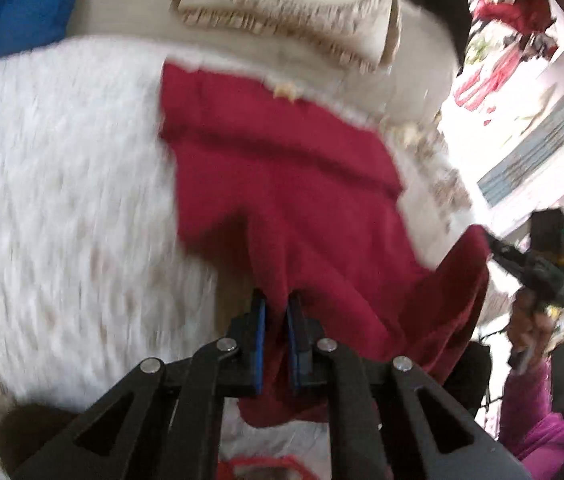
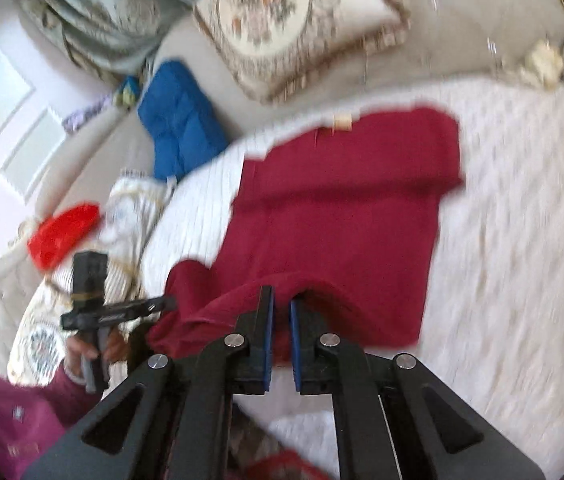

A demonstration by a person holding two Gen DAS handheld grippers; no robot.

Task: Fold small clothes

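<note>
Pinching the red garment (image 2: 342, 208)'s near edge — both hand-held grippers, left (image 1: 276, 312) & right (image 2: 281, 312), clamped on cloth; fold only begun, far half flat on white blanket (image 2: 522, 240).

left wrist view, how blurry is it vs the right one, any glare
Left wrist view: white fuzzy blanket motion-smeared, right edge blown out by bright light. Right wrist view: blanket streaked too, dark red garment edges soft; both fisheye-bent, gripper fingers fairly sharp.
</note>
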